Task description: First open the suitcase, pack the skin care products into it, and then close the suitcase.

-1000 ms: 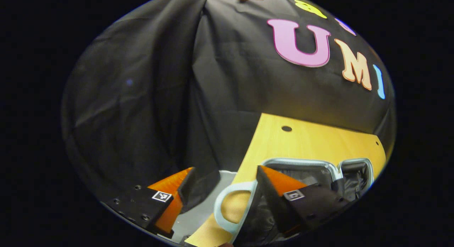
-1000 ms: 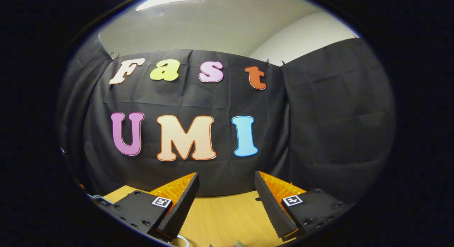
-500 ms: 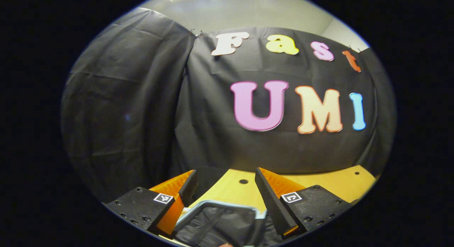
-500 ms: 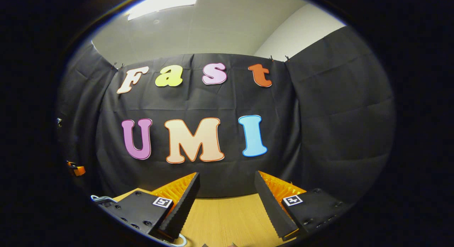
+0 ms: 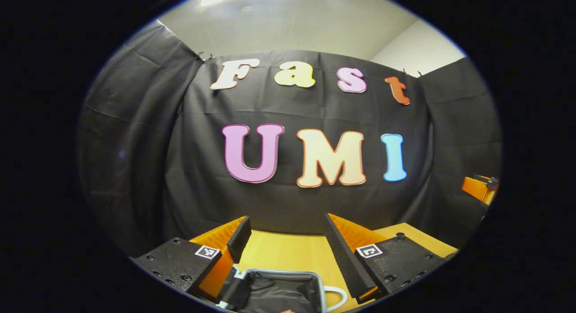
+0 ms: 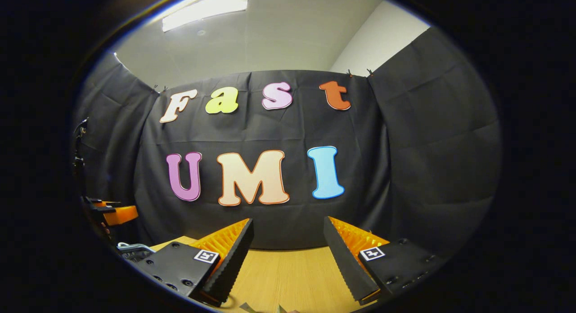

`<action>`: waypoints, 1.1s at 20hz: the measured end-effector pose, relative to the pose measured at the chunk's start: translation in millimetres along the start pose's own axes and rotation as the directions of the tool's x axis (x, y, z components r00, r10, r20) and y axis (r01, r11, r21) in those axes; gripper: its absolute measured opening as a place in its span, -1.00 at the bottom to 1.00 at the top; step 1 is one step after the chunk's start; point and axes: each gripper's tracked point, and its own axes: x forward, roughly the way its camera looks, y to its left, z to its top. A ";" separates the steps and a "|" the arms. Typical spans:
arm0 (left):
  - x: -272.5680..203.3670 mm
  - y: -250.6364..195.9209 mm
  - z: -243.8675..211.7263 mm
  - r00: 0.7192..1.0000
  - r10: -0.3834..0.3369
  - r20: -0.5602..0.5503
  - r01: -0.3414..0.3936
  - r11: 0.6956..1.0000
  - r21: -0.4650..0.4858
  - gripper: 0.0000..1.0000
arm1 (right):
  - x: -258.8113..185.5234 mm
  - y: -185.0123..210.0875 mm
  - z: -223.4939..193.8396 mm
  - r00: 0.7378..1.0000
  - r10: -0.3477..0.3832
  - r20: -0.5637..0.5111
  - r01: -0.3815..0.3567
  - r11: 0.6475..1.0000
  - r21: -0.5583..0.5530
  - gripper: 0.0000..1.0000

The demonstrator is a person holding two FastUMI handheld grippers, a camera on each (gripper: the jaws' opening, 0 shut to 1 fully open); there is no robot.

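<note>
Left gripper view is showing the left gripper [image 5: 288, 252] standing with its jaws apart and nothing between them, raised above the wooden table [image 5: 288, 252] and pointing toward the black cloth wall [image 5: 144, 160]. Directly below the fingers, at the bottom edge, the suitcase [image 5: 279, 292] is lying open, its dark lining showing inside a pale metallic rim. A white handle loop [image 5: 339, 297] is projecting from the suitcase's side nearest the right-hand finger. At the far right edge of this view, the other gripper [image 5: 479, 189] is partly showing, held well apart from the suitcase; its jaw state cannot be judged from there.

Right gripper view is showing the right gripper [image 6: 288, 254] likewise with jaws apart and gripping nothing, hovering over the table [image 6: 288, 272]. A small part of the suitcase rim [image 6: 132, 249] is appearing at the lower left, beside the left-hand finger. Farther left, the left gripper [image 6: 110, 212] is appearing at the edge. At the very bottom of this view, small pale fragments [image 6: 265, 308] are lying on the table; whether these are skin care products cannot be told.
</note>
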 end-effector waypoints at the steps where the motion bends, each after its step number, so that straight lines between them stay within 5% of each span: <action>1: -2.1 -13.8 -4.9 1.000 -0.013 -0.010 0.013 1.000 0.009 0.89 | -2.3 0.6 -0.4 1.000 0.017 0.004 -0.017 1.000 0.004 0.90; 9: -18.0 -139.4 -53.6 0.969 -0.223 -0.102 0.225 0.974 0.012 0.90 | -18.9 -56.2 0.4 1.000 -0.014 0.003 0.014 1.000 -0.010 0.94; 10: 2.4 -101.0 -55.9 0.962 -0.245 -0.123 0.248 0.969 0.009 0.89 | -21.9 -63.8 -1.3 1.000 -0.021 -0.003 0.021 1.000 -0.012 0.95; 11: 1.2 -110.6 -67.4 0.954 -0.261 -0.146 0.266 0.964 0.009 0.88 | -24.7 -70.5 -5.0 1.000 -0.027 -0.012 0.027 1.000 -0.013 0.94; 16: -12.2 -142.9 -145.4 0.912 -0.295 -0.284 0.314 0.949 0.026 0.88 | -38.9 -101.3 -21.8 0.996 -0.053 -0.066 0.051 0.998 -0.036 0.94; 17: -38.4 -200.1 -171.8 0.901 -0.296 -0.318 0.318 0.948 0.019 0.89 | -40.8 -105.6 -23.5 0.996 -0.057 -0.071 0.055 0.998 -0.034 0.94; 22: -54.5 -217.1 -250.5 0.829 -0.308 -0.466 0.325 0.945 -0.047 0.83 | -53.0 -124.8 -39.9 0.990 -0.073 -0.117 0.068 0.997 -0.041 0.94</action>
